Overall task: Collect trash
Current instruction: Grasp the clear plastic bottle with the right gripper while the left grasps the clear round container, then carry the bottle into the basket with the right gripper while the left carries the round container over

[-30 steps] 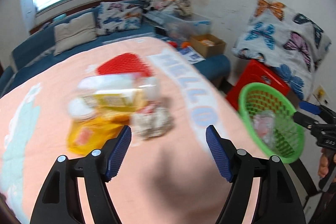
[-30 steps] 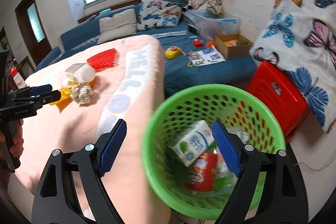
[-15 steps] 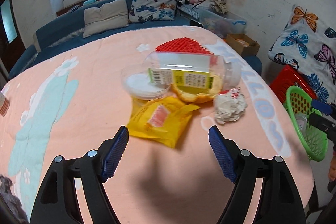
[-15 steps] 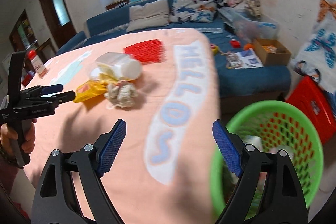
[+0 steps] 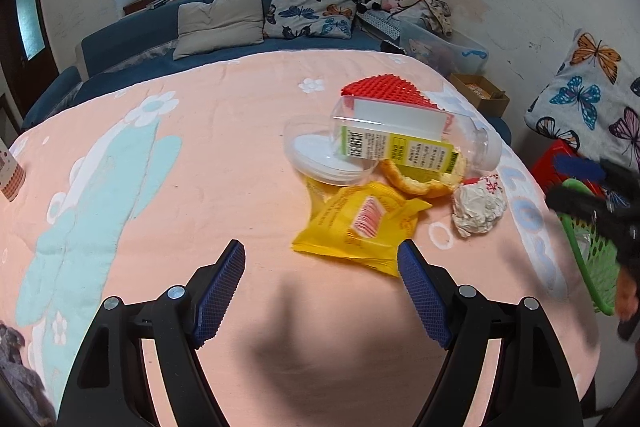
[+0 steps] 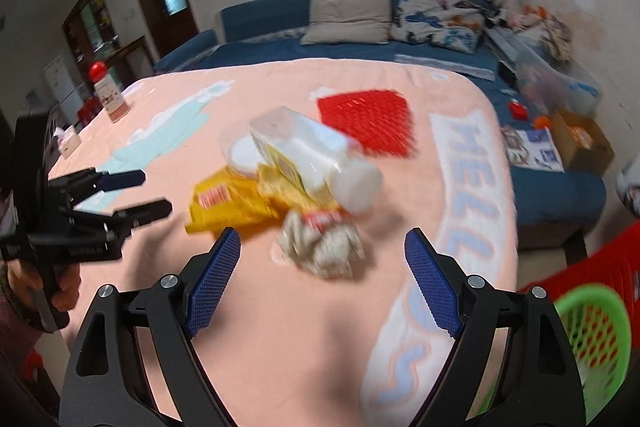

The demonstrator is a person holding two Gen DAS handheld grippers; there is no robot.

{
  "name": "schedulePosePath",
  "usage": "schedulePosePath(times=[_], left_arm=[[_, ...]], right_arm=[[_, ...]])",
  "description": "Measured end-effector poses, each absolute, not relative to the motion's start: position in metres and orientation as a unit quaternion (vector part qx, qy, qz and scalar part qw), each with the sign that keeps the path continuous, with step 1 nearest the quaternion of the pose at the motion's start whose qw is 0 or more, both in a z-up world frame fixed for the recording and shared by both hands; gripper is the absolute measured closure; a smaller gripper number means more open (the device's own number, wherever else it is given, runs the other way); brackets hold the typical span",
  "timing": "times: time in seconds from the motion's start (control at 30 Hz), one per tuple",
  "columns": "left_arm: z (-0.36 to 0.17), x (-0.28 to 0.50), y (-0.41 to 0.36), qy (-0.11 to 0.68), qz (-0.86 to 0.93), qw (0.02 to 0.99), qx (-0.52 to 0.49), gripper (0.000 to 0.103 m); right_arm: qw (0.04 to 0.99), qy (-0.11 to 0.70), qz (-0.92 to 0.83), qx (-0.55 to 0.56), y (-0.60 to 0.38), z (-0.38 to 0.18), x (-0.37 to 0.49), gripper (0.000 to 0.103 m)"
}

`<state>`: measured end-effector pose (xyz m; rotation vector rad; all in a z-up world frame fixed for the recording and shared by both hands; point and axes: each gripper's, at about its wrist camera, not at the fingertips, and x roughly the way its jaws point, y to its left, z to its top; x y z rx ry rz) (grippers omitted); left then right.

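Left hand-held gripper (image 5: 320, 267): released, blue pads wide apart with nothing between them, angled down over the pink blanket (image 5: 200, 187); a hand (image 6: 60, 287) grips its handle at the left edge of the right wrist view.
Yellow wrapper (image 5: 360, 223): flat on the blanket just ahead of the left hand-held gripper's right finger, its near corner almost at that fingertip, not touching as far as can be told.
Clear plastic bottle (image 5: 404, 143): lying on its side beyond the wrapper, white cap pointing right, one end resting over a shallow clear lid (image 5: 320, 159).
Orange peel (image 5: 412, 181): curled piece between the bottle and the wrapper, touching both.
Red mat (image 5: 384, 91): behind the bottle, furthest from the grippers.
Crumpled paper (image 5: 478, 205): white wad with red print, right of the wrapper; in the right wrist view it lies just ahead of the gap between the right fingers.
Right hand-held gripper (image 6: 322, 263): released, pads wide apart and empty, tilted down toward the trash pile; blurred at the right edge of the left wrist view.
Green basket (image 6: 592, 335): off the blanket's edge, low and to the right of the right hand-held gripper, beside a red crate (image 6: 592, 259).
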<state>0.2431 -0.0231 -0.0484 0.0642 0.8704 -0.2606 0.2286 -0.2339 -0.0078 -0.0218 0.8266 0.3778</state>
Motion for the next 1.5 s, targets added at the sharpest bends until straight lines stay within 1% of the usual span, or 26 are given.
schedulePosePath(times=[0.33,0.53,0.7,0.83,0.93,1.0,1.07,1.2,1.43,1.5], left_arm=[[-0.047,0.251,-0.011,0.422,-0.131,0.896,0.037,0.027],[-0.049,0.261,-0.006,0.427,-0.139,0.893,0.035,0.027],[-0.05,0.274,0.0,0.432,-0.138,0.891,0.02,0.027],[-0.051,0.285,0.006,0.435,-0.134,0.89,0.011,0.028],[-0.051,0.294,0.01,0.438,-0.133,0.889,0.003,0.032],[-0.051,0.3,0.011,0.441,-0.134,0.887,-0.002,0.036],[-0.049,0.307,0.01,0.441,-0.133,0.888,-0.004,0.037],[-0.047,0.322,0.007,0.444,-0.139,0.885,-0.013,0.043],[-0.052,0.353,-0.007,0.456,-0.145,0.878,-0.027,0.045],[-0.057,0.362,-0.011,0.465,-0.143,0.873,-0.031,0.049]], right_arm=[[0.853,0.439,0.26,-0.107,-0.179,-0.001,0.311,0.019],[0.823,0.46,0.284,-0.174,-0.155,-0.015,0.343,0.025],[0.804,0.477,0.295,-0.199,-0.149,-0.03,0.359,0.03],[0.792,0.486,0.304,-0.209,-0.147,-0.041,0.365,0.032],[0.788,0.491,0.308,-0.209,-0.144,-0.046,0.369,0.032],[0.785,0.494,0.31,-0.207,-0.143,-0.051,0.37,0.036],[0.785,0.495,0.308,-0.211,-0.143,-0.054,0.371,0.039],[0.79,0.492,0.308,-0.199,-0.149,-0.052,0.367,0.041],[0.808,0.48,0.293,-0.173,-0.166,-0.036,0.355,0.043],[0.815,0.474,0.29,-0.165,-0.173,-0.028,0.35,0.044]])
